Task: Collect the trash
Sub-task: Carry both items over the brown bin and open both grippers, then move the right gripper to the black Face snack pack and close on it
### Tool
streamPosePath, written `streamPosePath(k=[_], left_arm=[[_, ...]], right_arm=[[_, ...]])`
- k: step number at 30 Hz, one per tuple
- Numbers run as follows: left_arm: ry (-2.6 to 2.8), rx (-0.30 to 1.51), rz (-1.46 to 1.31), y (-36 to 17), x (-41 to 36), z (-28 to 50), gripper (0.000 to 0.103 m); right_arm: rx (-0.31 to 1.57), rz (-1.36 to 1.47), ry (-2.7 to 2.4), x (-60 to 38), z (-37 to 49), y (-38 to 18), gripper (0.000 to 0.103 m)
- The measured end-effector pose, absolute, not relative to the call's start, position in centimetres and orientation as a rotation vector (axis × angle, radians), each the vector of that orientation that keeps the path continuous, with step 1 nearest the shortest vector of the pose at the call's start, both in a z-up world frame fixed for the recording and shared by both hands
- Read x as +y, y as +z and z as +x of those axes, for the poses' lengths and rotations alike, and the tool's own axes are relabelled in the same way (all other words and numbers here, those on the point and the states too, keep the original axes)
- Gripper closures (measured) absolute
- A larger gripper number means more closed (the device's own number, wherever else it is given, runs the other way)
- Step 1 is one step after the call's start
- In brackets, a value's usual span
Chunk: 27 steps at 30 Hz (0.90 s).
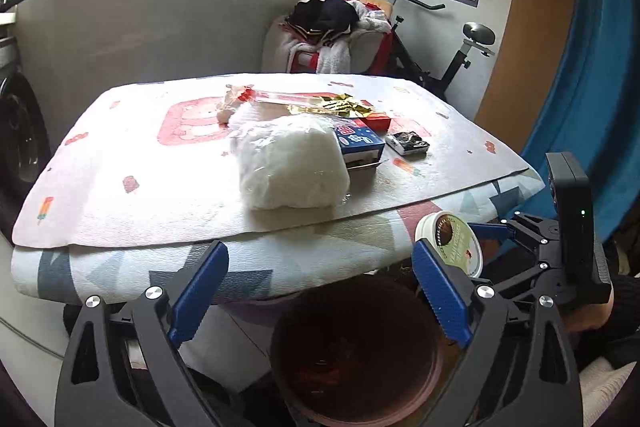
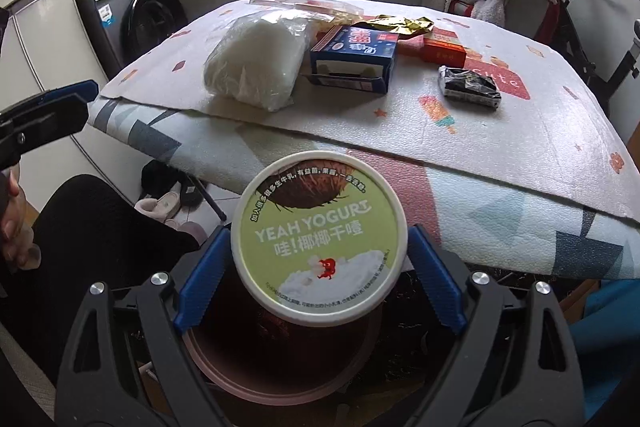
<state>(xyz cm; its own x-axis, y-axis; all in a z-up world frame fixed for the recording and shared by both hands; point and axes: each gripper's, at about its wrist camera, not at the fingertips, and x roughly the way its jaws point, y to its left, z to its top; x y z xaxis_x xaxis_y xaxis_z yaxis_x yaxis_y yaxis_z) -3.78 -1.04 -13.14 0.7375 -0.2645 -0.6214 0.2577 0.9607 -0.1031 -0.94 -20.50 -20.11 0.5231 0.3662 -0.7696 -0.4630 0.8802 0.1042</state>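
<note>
My right gripper is shut on a green-lidded yogurt cup and holds it over a pink trash bin below the table's front edge. The cup and bin also show in the left wrist view. My left gripper is open and empty above the bin. On the table lie a white plastic bag, a blue carton, a black wrapper, a red box, gold foil and a clear wrapper.
The table is covered with a patterned mat. A washing machine stands at the left. A chair piled with clothes and an exercise bike stand behind. Slippers lie on the floor under the table.
</note>
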Motion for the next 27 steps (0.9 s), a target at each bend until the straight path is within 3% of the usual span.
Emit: streamPosePath(k=[6, 8, 27], left_arm=[[-0.234, 0.684, -0.017, -14.4, 0.5, -4.0, 0.012], [-0.221, 0.692, -0.023, -14.7, 0.8, -3.9, 0.012], [-0.170, 0.726, -0.047, -15.8, 1.1, -3.4, 0.012]], right_arm=[[0.927, -0.167, 0.549, -18.8, -1.2, -21.0, 0.014], [0.935, -0.170, 0.552, -18.6, -1.2, -21.1, 0.006], [0.925, -0.038, 0.443, -21.8, 0.4, -20.3, 0.006]])
